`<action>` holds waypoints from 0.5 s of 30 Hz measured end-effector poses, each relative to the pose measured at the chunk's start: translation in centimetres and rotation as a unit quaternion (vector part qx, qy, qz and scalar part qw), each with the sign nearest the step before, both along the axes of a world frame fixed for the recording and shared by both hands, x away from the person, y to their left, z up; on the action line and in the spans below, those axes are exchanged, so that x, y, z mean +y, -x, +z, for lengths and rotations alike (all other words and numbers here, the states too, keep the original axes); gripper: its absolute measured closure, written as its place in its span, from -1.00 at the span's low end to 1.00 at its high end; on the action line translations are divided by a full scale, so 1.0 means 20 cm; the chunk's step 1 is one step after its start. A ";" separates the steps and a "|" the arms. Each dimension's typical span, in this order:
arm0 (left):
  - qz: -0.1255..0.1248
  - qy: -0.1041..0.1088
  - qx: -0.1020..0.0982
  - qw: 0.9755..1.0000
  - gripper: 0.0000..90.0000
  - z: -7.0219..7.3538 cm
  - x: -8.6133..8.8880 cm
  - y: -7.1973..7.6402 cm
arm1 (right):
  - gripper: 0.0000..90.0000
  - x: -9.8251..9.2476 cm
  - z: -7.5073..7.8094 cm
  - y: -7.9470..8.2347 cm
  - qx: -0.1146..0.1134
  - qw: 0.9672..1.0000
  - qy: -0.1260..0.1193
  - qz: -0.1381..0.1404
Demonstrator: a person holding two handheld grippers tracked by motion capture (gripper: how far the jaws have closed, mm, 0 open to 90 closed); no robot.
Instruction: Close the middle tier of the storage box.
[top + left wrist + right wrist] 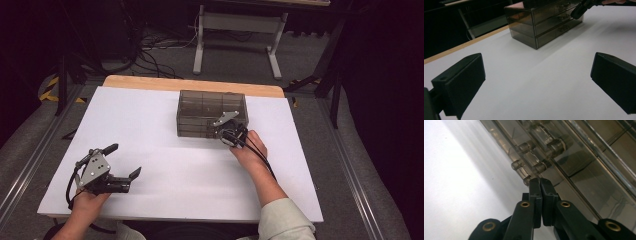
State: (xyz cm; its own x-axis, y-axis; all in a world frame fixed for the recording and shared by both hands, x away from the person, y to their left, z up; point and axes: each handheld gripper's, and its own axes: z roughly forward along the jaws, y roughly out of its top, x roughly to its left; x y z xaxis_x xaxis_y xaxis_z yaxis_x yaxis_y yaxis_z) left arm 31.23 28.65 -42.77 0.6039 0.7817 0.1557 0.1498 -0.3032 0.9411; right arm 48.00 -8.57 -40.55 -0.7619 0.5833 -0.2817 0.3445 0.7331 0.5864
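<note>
Left gripper (120, 162) fingers apart, right gripper (540, 181) fingers together at one three-drawer box (210, 107)

The drawer box (212, 114) looks like smoky see-through plastic, pretty glossy, with clear plastic knobs (524, 146) that catch the light. The table (150, 135) has a smooth matt white top, and a bare wood edge (192, 84) shows at the far side. The right gripper (540, 182) has matt black plastic jaws with brass-looking rivets (525, 204). The left gripper (122, 160) carries a dull grey metal plate (98, 166).
</note>
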 end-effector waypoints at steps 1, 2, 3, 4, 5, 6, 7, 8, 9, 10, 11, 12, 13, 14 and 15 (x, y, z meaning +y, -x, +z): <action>0.001 0.000 -0.001 1.000 -0.99 0.00 0.00 0.00 | 0.93 0.00 0.02 0.02 0.000 1.000 0.000 0.005; 0.001 0.000 0.000 1.000 -0.99 0.00 0.00 0.00 | 0.92 0.00 0.02 0.03 0.000 1.000 -0.003 0.007; 0.001 0.001 -0.001 1.000 -0.99 0.00 0.00 0.00 | 0.89 0.00 0.03 0.04 -0.002 1.000 -0.004 0.009; 0.001 0.001 -0.001 1.000 -0.99 0.00 0.00 0.00 | 0.89 0.00 0.03 0.04 -0.002 1.000 -0.004 0.009; 0.001 0.001 -0.001 1.000 -0.99 0.00 0.00 0.00 | 0.87 0.00 0.04 0.05 -0.001 1.000 -0.004 0.011; 0.001 0.001 -0.001 1.000 -0.99 0.00 0.00 0.00 | 0.84 0.00 0.05 0.06 0.000 1.000 -0.003 0.012; 0.001 0.001 -0.001 1.000 -0.99 0.00 0.00 0.00 | 0.79 -0.01 0.05 0.07 0.000 1.000 -0.010 0.016; 0.001 0.001 -0.001 1.000 -0.99 0.00 0.00 0.00 | 0.79 -0.01 0.05 0.07 0.000 1.000 -0.010 0.016; 0.002 0.001 -0.001 1.000 -0.99 0.00 0.00 0.00 | 0.75 -0.02 0.06 0.08 0.001 1.000 -0.014 0.016; 0.002 0.001 -0.001 1.000 -0.99 0.00 0.00 0.00 | 0.75 -0.02 0.06 0.08 0.001 1.000 -0.014 0.016; 0.002 0.001 0.000 1.000 -0.99 0.00 0.00 0.00 | 0.74 -0.02 0.06 0.08 0.002 1.000 -0.015 0.017; 0.002 0.001 0.000 1.000 -0.99 0.00 0.00 0.00 | 0.71 -0.03 0.07 0.09 -0.001 1.000 -0.019 0.019; 0.001 0.000 0.000 1.000 -0.99 0.00 0.00 0.00 | 0.71 -0.03 0.07 0.09 -0.001 1.000 -0.019 0.019; 0.001 0.002 0.001 1.000 -0.99 0.00 0.00 0.00 | 0.71 -0.03 0.07 0.09 0.001 1.000 -0.022 0.019; 0.001 0.001 0.001 1.000 -0.99 0.00 0.00 0.00 | 0.68 -0.03 0.08 0.10 -0.001 0.999 -0.024 0.023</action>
